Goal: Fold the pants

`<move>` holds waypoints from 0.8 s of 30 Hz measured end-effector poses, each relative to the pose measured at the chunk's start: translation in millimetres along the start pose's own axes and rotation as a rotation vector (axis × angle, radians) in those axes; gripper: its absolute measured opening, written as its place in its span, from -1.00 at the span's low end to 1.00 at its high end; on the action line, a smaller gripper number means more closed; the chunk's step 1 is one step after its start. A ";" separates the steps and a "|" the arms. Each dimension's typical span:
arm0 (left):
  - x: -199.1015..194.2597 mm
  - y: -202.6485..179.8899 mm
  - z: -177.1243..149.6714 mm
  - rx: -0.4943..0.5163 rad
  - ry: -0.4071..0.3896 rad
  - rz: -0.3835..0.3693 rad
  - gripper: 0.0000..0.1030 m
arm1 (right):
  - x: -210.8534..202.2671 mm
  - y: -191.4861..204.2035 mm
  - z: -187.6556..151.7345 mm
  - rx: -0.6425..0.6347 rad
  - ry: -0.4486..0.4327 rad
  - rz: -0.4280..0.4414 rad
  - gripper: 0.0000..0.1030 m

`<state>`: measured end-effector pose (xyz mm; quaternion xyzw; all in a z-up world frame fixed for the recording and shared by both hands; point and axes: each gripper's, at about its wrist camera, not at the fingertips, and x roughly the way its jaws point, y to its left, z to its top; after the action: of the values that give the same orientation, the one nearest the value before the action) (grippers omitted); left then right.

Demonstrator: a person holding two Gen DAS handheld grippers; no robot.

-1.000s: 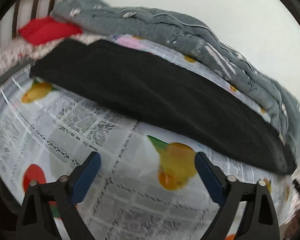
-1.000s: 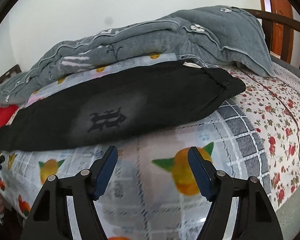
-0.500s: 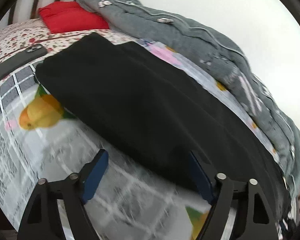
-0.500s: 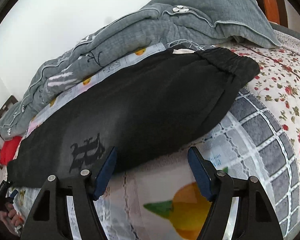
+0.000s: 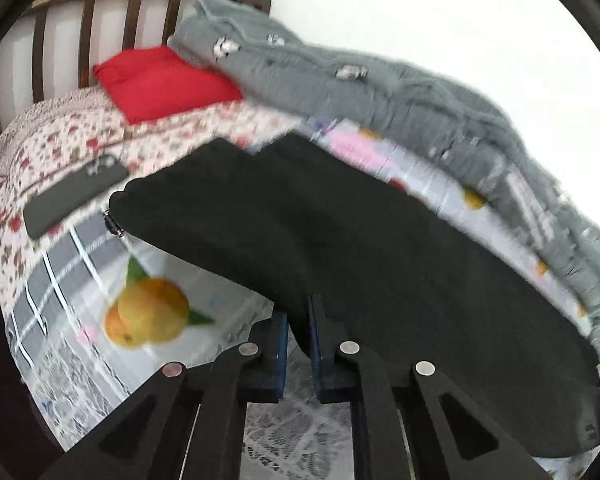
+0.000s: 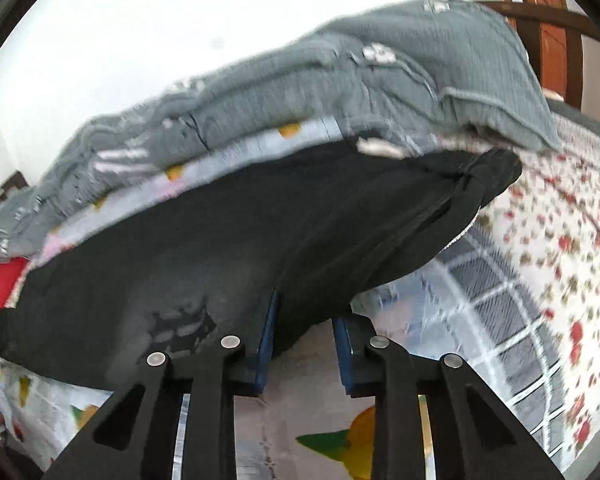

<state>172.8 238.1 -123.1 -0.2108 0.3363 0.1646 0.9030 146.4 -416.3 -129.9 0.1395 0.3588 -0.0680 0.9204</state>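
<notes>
Black pants (image 5: 340, 248) lie folded lengthwise across a fruit-print cloth (image 5: 148, 312) on the bed. In the left wrist view my left gripper (image 5: 298, 320) is shut on the near edge of the pants, toward the leg end. In the right wrist view the pants (image 6: 260, 240) show a dark printed logo (image 6: 180, 326) and the waistband (image 6: 488, 176) at the right. My right gripper (image 6: 306, 320) has its jaws partly closed around the near edge of the pants, with a gap still between the blue pads (image 6: 266, 332).
A grey quilt (image 5: 400, 92) is bunched along the far side against the white wall. A red pillow (image 5: 164, 80) and a dark phone (image 5: 72, 196) lie on the floral sheet (image 5: 52, 140) by the wooden headboard (image 5: 84, 40). A wooden footboard (image 6: 552, 24) stands at the right.
Both grippers moved forward to the pants' near edge and closed from wide open. The left shut on the fabric; the right narrowed around it.
</notes>
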 end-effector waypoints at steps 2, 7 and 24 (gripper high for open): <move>-10.4 -3.4 11.5 -0.007 -0.028 -0.017 -0.81 | -7.0 5.0 10.1 -0.003 -0.021 0.005 -0.51; -24.5 -27.5 34.9 0.055 -0.111 -0.003 -0.81 | -12.1 18.7 34.3 -0.016 -0.061 0.012 -0.54; 66.1 -108.9 85.8 0.171 -0.237 0.093 -0.81 | 83.3 63.6 114.7 -0.063 -0.109 -0.048 -0.58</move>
<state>314.4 197.2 -79.7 -0.0964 0.2494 0.2009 0.9424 295.3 -392.9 -92.6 0.0978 0.3135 -0.0863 0.9406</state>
